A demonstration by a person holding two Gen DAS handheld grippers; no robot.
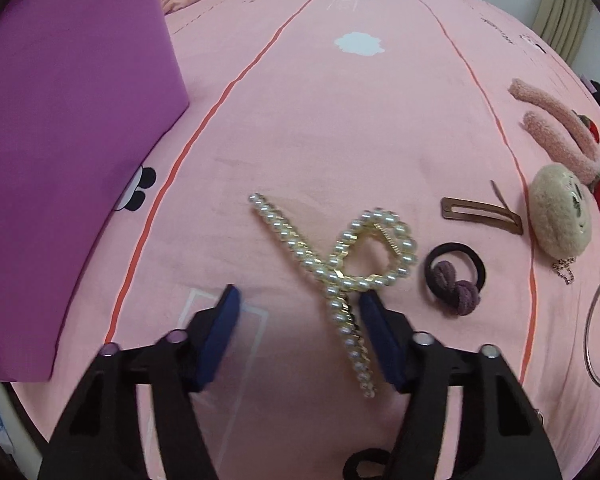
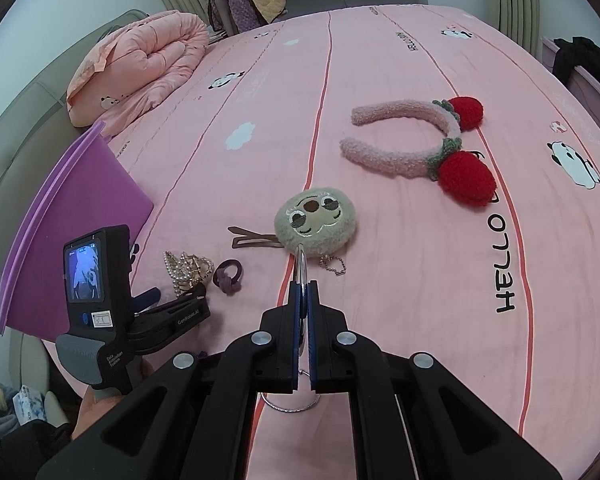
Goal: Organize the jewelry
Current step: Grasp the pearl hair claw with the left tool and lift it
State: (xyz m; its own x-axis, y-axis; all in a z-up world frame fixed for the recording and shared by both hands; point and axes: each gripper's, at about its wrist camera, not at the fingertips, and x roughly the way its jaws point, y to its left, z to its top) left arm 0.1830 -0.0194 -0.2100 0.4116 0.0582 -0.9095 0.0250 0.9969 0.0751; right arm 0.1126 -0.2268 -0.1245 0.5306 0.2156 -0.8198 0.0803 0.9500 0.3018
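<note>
Partly hidden silver ring [image 2: 302,264] clamped in right tool [image 2: 303,292], left tool [image 1: 296,300] apart.

Silver ring [image 1: 592,332] cut off at right edge; purple bin [image 1: 60,152] at left.

On the bed [image 2: 380,80] I see the box [image 1: 68,152] at the far left. Right of it lies the pearl clip [image 1: 340,276], its lower leg between the fingers of my left gripper [image 1: 300,332]. Just right of the clip sits a hair tie [image 1: 456,276], then a snap clip [image 1: 482,215] behind it, then the plush face [image 2: 316,222]. The headband [image 2: 412,148] lies farther back and to the right. My right gripper [image 2: 303,300] pinches a ring [image 2: 301,264] just before the plush face.
</note>
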